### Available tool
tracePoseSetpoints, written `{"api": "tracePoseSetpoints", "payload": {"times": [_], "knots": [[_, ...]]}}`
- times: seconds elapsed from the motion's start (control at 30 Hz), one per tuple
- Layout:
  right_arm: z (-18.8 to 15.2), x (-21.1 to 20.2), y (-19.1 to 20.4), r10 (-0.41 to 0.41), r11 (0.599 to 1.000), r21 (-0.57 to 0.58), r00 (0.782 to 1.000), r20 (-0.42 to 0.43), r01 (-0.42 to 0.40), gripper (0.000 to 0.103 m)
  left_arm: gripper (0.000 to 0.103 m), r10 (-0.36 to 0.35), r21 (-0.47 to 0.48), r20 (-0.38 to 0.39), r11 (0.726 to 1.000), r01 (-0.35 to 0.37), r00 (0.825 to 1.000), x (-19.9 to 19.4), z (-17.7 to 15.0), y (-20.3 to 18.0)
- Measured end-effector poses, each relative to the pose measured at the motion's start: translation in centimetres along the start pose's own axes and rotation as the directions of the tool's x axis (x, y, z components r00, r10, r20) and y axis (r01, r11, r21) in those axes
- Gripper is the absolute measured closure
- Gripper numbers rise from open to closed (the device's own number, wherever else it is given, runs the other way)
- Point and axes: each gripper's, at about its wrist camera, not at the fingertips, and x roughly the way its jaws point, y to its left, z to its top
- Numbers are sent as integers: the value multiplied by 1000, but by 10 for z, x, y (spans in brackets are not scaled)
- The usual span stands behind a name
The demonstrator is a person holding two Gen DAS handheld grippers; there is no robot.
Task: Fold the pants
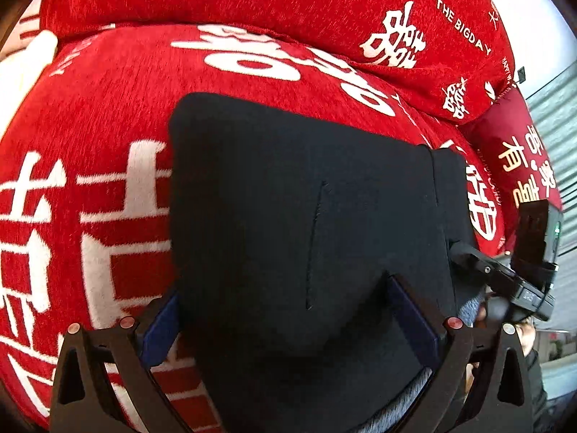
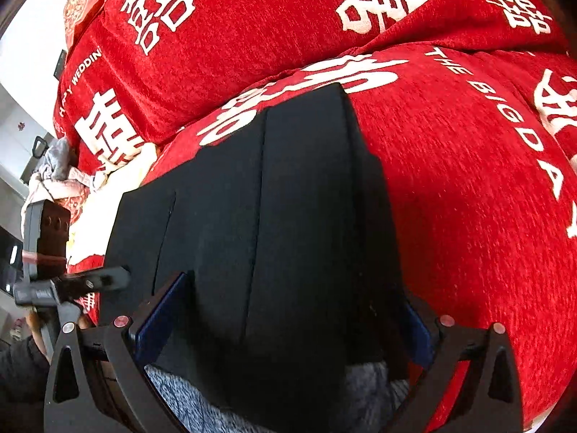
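Your black pants [image 1: 299, 195] lie folded on the red cover [image 1: 108, 115] with white characters, and the bundle reaches back under both of your grippers. A grey fuzzy lining [image 2: 187, 400] shows at the near edge, just below the fingers.

Your left gripper [image 1: 288, 321] sits over the near end of the pants with its fingers spread wide; the blue pads [image 1: 162, 328] stand on either side of the cloth and do not pinch it. A slanted pocket slit [image 1: 315, 241] runs along the top layer just ahead of them. At the right edge of that view you can see your right gripper (its black body and cable) close beside the waistband side of the bundle.

Your right gripper [image 2: 295, 321] is also spread wide, its fingers straddling the folded stack near its near end, nothing clamped. A long seam [image 2: 258, 216] runs away from it down the middle of the top layer.

Behind the pants a red back cushion [image 2: 252, 25] with the same white print rises up, and a dark red pillow [image 1: 519, 158] with pale lettering lies off to the side.
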Motion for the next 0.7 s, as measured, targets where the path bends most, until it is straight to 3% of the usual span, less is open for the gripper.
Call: {"api": "tracePoseSetpoints", "payload": {"times": [0.13,0.17,0.23,0.3,0.4,0.53,0.7], "knots": [[-2,-2,6,-26,999,-35,1000,0,26,5,2,17,13,20,1000,-17,1000,0,-2,-3],[-1,-4,8,-31,999,-37,1000,1,31,10,6,19,20,25,1000,-19,1000,-1,-3,-4],[0,-10,12,-39,998,-47,999,4,39,21,24,9,58,41,998,-11,999,-7,-4,-9],[0,-17,18,-44,998,-55,999,7,44,34,32,19,96,46,995,-23,999,-11,-5,-17],[-1,-26,34,-70,994,-79,997,21,71,45,41,22,87,42,996,-26,999,-15,-3,-17],[0,-38,54,-88,990,-105,996,36,91,50,53,6,74,39,997,-9,999,-27,0,-14],[2,-47,75,-104,984,-141,994,47,109,53,60,1,82,48,997,-5,999,-40,-2,-14]]}}
